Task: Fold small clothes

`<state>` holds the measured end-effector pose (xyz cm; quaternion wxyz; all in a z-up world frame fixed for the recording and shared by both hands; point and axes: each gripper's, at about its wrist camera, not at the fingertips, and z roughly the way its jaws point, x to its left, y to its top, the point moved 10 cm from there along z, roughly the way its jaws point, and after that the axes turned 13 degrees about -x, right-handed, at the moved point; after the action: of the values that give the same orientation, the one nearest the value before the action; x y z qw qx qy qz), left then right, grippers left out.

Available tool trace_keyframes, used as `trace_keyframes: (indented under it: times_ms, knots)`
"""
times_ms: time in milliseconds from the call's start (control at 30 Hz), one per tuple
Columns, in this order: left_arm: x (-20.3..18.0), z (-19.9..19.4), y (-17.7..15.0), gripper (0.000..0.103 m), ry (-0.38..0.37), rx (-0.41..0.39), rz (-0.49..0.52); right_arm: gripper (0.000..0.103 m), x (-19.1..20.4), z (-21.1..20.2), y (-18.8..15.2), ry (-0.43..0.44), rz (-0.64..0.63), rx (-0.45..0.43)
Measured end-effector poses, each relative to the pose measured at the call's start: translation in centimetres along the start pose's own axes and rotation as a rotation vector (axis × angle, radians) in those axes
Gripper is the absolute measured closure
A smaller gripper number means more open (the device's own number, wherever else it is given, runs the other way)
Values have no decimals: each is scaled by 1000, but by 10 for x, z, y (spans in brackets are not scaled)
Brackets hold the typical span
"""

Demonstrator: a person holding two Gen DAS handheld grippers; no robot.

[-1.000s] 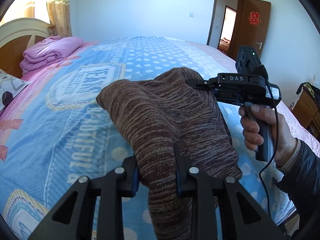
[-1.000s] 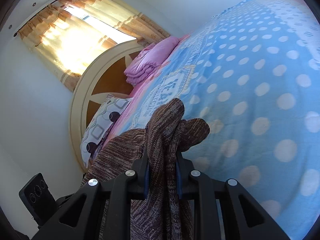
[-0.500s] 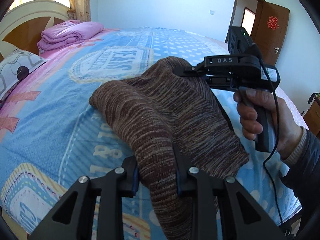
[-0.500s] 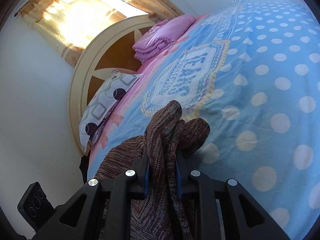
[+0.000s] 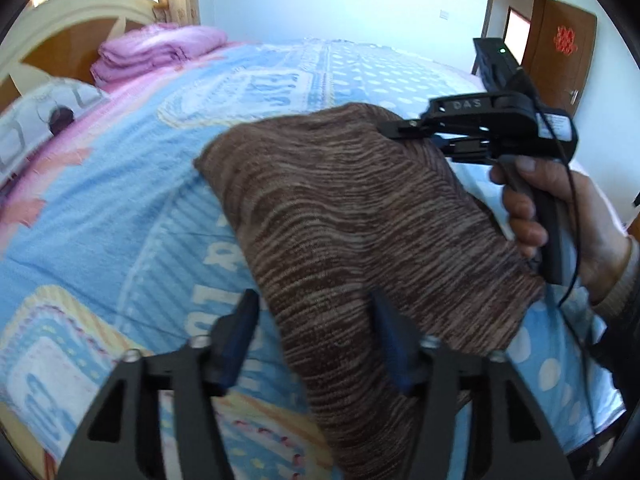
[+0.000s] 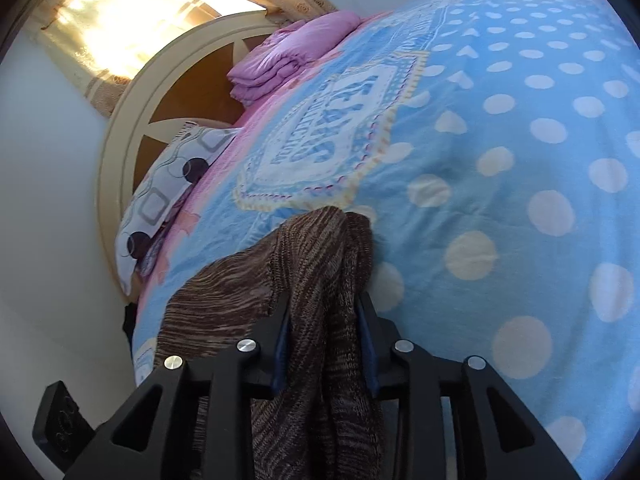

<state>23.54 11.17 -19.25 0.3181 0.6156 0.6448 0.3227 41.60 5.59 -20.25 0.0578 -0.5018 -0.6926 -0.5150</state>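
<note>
Setting: bedroom; wide bed [image 6: 520, 160] covered by a blue polka-dot printed blanket, cream arched headboard [image 6: 120, 152] at the head end, open brown door [image 5: 568, 56] on the far wall.
Garment: brown-and-tan striped knit garment [image 5: 360, 208], folded at least once, draped over the near part of the bed, one end toward each claw.
Left claw [image 5: 316, 316]: jaws spread wide, either side of the near end of the knit; no pinch is seen, the cloth lies loose between them.
Right claw [image 6: 324, 320]: closed on a bunched, doubled end of the same knit; handle held by the right hand [image 5: 560, 216], seen from the left wrist view.
Step in hand: judged to be the laying-down of a fold, one end freed, the other end held.
Next move: release by the right claw is likely called for, then a fresh grip on an edge for the following fold, or smoothing.
Edges: near bed edge lies close under the left claw; a hanging end could slide off.
Open room: broad bare blanket beyond the garment; folded pink quilt [image 5: 160, 52] and patterned pillow [image 6: 168, 188] lie well apart, near the headboard.
</note>
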Motion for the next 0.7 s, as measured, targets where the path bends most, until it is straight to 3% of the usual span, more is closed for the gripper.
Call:
trace_keyframes:
  times_ms: [67,167,200,267,333,367,433,467,567,700]
  knots:
    - [1,-9,6,37,18,-36,33,72,0,-7,0,-41,-54,-13]
    - [7,-23,23,16,76,-116,85,72,5,-27,4,-106,-120,-63]
    - [11,-25,28,15,96,-134,90,72,14,-39,5,-99,-136,-96]
    - [22,-28,37,15,117,-176,66,72,38,-56,2,-26,-154,-131]
    - [31,-26,41,7,122,-185,34,65,63,-69,-9,25,-202,-148]
    - [38,-20,40,5,147,-178,32,56,73,-70,-17,51,-218,-141]
    - [52,-4,36,5,191,-160,29,53,86,-63,-39,108,-225,-81]
    - [55,5,31,4,194,-142,22,53,85,-57,-48,95,-239,-53]
    - [62,23,13,0,170,-91,-60,53,45,-44,-65,-141,-285,-6]
    - [47,25,8,0,176,-73,-32,54,33,-56,-69,-123,-257,-30]
